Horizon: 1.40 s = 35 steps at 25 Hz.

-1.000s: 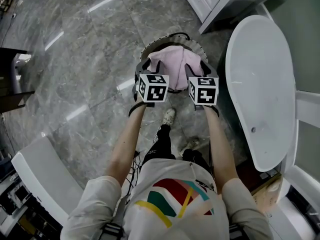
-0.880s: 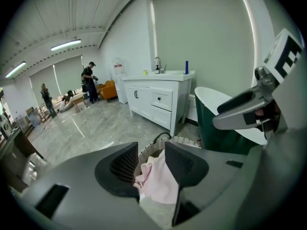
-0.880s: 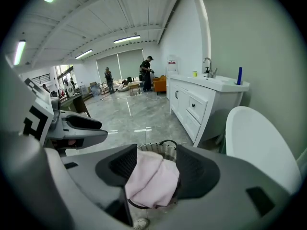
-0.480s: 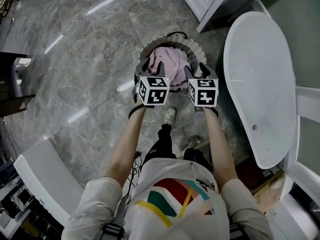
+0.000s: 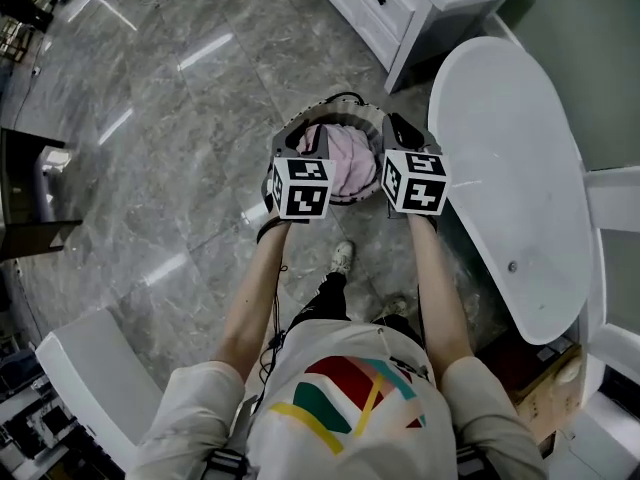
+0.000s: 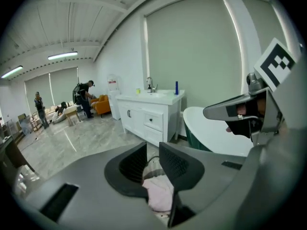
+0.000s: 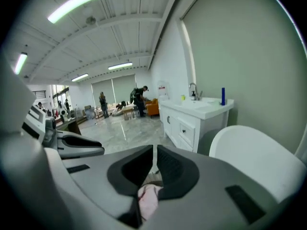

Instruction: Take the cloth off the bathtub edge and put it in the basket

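The pink cloth (image 5: 345, 158) lies bunched inside the round basket (image 5: 330, 120) on the floor, left of the white bathtub (image 5: 510, 158). Both grippers hover over the basket's near rim and hold nothing. My left gripper (image 5: 290, 146) is at the left of the basket; its jaws (image 6: 152, 150) are closing, a gap remains, and the cloth (image 6: 160, 193) shows below through it. My right gripper (image 5: 400, 133) is at the right of the basket; its jaws (image 7: 154, 150) are closing and almost meet, with the cloth (image 7: 148, 198) beneath them.
A white vanity cabinet (image 5: 400, 3) stands beyond the bathtub's head. The tub's rim (image 7: 254, 152) is close on the right. A white seat (image 5: 90, 368) is at lower left, dark furniture (image 5: 25, 188) at left, a cardboard box (image 5: 545, 388) at lower right. People stand far off (image 6: 84, 97).
One second ago the cloth hung spread between both grippers over the basket. Now it lies loose in the basket, and both grippers have let go and risen slightly, the right jaws narrowed.
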### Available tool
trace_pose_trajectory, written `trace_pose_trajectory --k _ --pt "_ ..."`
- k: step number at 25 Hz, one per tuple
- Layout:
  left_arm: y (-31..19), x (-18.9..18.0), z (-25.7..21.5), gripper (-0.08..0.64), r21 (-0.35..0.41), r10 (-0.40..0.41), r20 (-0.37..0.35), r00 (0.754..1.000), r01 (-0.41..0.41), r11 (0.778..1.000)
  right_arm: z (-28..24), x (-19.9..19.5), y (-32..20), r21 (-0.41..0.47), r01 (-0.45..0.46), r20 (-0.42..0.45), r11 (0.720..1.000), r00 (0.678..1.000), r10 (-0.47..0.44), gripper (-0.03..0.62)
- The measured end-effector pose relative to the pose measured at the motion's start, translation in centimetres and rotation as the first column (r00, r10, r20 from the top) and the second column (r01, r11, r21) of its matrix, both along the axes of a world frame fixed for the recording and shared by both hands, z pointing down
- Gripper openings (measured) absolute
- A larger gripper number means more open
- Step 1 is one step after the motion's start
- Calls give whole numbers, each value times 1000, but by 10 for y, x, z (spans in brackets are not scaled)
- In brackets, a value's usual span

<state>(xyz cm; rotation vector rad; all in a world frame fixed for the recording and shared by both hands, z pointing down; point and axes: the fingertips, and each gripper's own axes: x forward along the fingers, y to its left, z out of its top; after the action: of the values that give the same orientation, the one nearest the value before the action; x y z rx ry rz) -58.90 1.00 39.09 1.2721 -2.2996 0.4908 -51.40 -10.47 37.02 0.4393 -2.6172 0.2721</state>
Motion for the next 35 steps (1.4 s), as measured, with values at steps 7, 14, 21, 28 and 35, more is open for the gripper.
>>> trace_pose_trajectory --k 7,14,21,28,35 --pt "-68 58 -141 18 201 111 176 978 -146 969 -147 64 -41 81 -122 270 989 958 96 12" --pt "-102 163 -279 17 408 173 266 948 -273 871 -277 188 -63 187 -295 464 937 867 181 12" --pt "-78 247 -360 17 517 154 312 938 -303 801 -353 291 -33 240 -365 584 900 794 166 12" --pt "-52 275 -384 17 541 74 346 935 -263 799 -380 322 -8 292 -344 630 892 771 91 12" --pt "-24 271 -384 17 544 51 338 940 -239 804 -386 311 18 304 -277 647 911 762 16 12"
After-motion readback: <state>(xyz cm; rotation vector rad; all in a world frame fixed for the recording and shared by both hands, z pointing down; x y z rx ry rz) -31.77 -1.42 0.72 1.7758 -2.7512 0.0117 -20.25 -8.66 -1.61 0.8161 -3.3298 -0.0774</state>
